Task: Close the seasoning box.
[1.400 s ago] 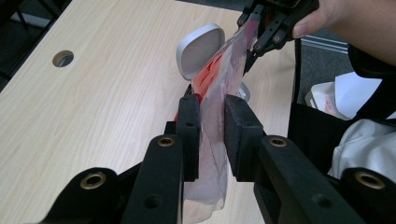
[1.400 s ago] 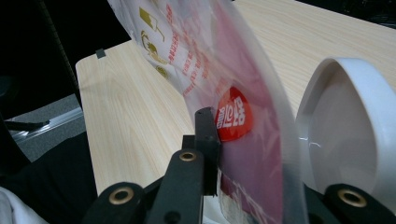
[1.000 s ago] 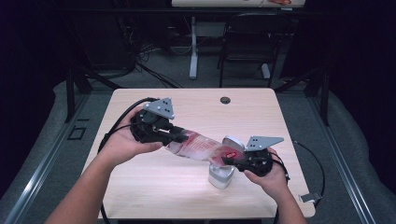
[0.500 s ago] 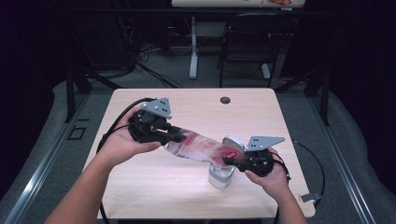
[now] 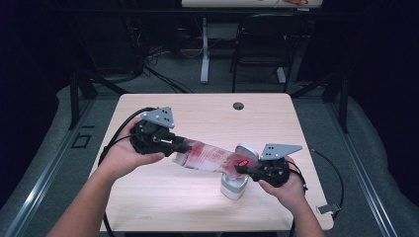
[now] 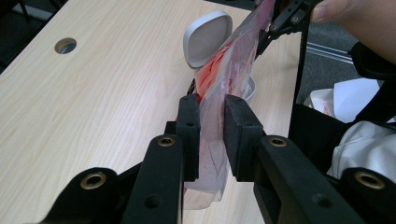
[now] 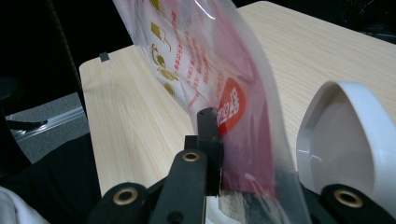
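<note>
The counter (image 5: 163, 207) carries little: its far half lies bare apart from one round cable hole (image 5: 238, 105) near the far edge, and the near left part is open wood as well. All the work sits toward the near right corner, close to the right edge.

Counted, there is one clear plastic bag (image 5: 212, 157) with red print, one white lidded container (image 5: 236, 183) with its lid (image 5: 245, 149) tipped up, and two sets of tongs.

The bag hangs stretched above the counter, slanting from upper left down to lower right, with its lower end right above the white container. The left tongs (image 5: 184, 147) are clamped on the bag's upper end; in the left gripper view the two black pads (image 6: 189, 126) press the film from both sides. The right tongs (image 5: 240, 169) are closed tight on the bag's other end, just beside the raised lid.

The left hand (image 5: 123, 155) grips its tool from behind, forearm coming in from the lower left, tongs pointing right. The right hand (image 5: 284, 183) holds its tool low near the counter's right edge, tongs pointing left toward the container.
</note>
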{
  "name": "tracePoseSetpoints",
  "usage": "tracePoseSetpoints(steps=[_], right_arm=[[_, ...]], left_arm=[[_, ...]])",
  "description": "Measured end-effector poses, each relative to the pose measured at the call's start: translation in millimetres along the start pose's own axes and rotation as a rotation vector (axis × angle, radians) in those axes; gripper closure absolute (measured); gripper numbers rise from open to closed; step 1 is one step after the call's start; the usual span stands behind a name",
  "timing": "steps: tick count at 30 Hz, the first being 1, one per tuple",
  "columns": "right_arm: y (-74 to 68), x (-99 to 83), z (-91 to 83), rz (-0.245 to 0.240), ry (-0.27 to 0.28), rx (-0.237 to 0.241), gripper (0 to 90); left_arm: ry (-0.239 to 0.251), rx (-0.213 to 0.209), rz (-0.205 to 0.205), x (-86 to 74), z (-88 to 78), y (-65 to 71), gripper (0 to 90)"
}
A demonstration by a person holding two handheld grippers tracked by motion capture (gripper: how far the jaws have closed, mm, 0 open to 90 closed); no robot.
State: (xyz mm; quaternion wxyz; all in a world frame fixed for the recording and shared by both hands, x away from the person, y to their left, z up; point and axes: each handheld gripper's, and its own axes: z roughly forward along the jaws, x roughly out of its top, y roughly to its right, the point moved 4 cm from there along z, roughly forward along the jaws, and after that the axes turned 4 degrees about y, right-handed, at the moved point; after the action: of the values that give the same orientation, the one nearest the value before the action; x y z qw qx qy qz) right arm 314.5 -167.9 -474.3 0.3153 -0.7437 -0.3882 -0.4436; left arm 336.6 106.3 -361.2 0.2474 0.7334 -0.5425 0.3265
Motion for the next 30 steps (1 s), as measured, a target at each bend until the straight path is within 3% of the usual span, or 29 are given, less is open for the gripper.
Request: tracePoseSetpoints(steps=[12, 30], right_arm=[[-1.5, 1.7, 2.4, -0.003, 0.009, 0.006, 88.3], [0.6, -0.2, 3.4, 0.012, 0.027, 0.010, 84.3]], left_arm=[[0.015, -0.003, -0.035, -14.1, -0.4, -3.2, 77.7], [0.017, -0.006, -0.045, -23.4, 0.4, -5.7, 78.0]])
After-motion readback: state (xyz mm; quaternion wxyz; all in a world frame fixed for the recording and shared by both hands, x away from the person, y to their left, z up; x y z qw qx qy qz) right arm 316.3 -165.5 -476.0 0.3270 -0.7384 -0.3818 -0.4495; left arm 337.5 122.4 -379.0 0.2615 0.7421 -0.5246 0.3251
